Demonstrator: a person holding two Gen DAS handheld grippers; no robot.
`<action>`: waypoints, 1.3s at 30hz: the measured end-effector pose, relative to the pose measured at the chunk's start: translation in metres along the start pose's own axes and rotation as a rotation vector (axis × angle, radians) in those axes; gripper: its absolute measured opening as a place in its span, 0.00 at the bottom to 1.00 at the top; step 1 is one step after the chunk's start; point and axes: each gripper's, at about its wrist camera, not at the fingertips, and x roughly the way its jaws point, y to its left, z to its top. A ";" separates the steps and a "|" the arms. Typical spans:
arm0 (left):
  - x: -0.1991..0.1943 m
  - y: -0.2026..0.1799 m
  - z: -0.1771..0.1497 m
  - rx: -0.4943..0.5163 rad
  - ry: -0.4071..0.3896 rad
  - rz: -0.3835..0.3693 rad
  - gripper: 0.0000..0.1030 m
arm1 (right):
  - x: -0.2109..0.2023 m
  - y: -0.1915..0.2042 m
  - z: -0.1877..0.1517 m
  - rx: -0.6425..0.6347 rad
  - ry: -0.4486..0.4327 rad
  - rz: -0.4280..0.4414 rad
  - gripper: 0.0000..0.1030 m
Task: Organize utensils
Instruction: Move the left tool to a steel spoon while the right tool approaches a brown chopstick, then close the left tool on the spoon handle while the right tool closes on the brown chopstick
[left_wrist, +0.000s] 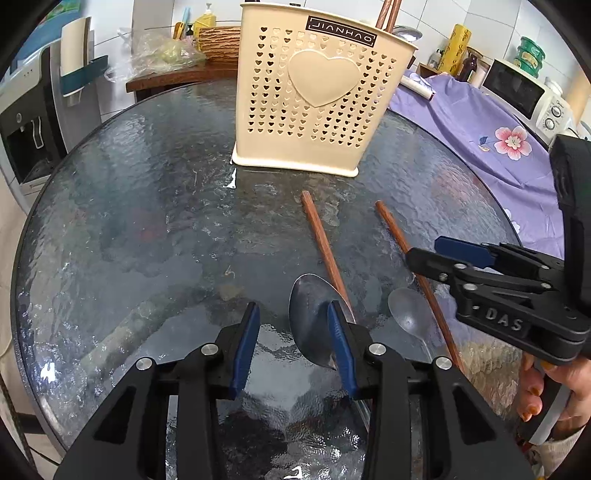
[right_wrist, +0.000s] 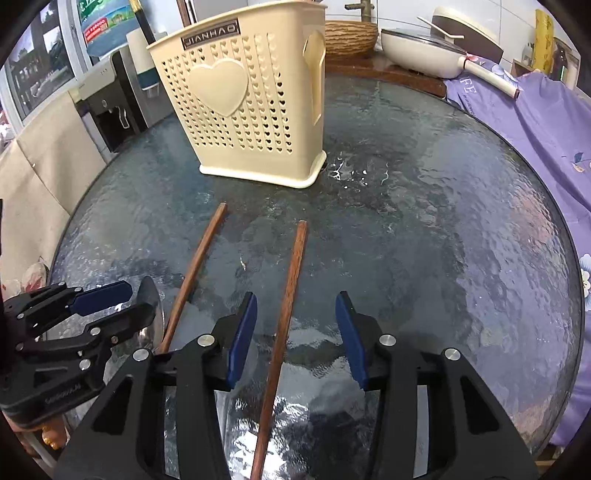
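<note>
Utensils lie loose on the glass table (left_wrist: 147, 221), close in front of both grippers. Nearest in the left wrist view, the left gripper (left_wrist: 293, 345) hangs low over the glass with its jaws parted and nothing pinched; its right-hand blue pad sits in front of the bowl of a large metal spoon (left_wrist: 308, 321), and whether it touches the spoon cannot be told. Just right of that spoon lies a smaller spoon (left_wrist: 406, 314), bowl up. Two wooden chopsticks run away from the grippers toward the holder: the left chopstick (left_wrist: 323, 243) passes beside the large spoon's bowl, and the right chopstick (left_wrist: 413, 266) runs along the smaller spoon's right side.

In the right wrist view, the right gripper (right_wrist: 295, 332) has its jaws apart as well, with the right chopstick (right_wrist: 286, 317) lying between them, nearer the left-hand pad; the pads do not press on it. The left chopstick (right_wrist: 194, 273) lies outside that pad, angled away to the left. A hand (left_wrist: 546, 391) grips the right gripper's handle at the edge of the left wrist view.

Farther back, a cream utensil holder (left_wrist: 314, 99) with heart-shaped holes stands upright on the table, with chopstick ends and a spoon showing above its rim. Beyond the table's right side lies a purple flowered cloth (left_wrist: 480, 122), and a white microwave (left_wrist: 524, 92) stands behind it.
</note>
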 end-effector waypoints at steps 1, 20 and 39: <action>0.000 0.000 0.000 0.002 0.001 -0.002 0.34 | 0.002 0.001 0.001 -0.002 0.007 -0.002 0.43; 0.009 -0.005 0.013 0.064 0.015 -0.017 0.28 | 0.023 0.004 0.019 -0.012 0.041 -0.059 0.32; 0.004 -0.036 0.007 0.187 -0.016 0.024 0.44 | 0.029 0.007 0.021 -0.031 0.047 -0.085 0.31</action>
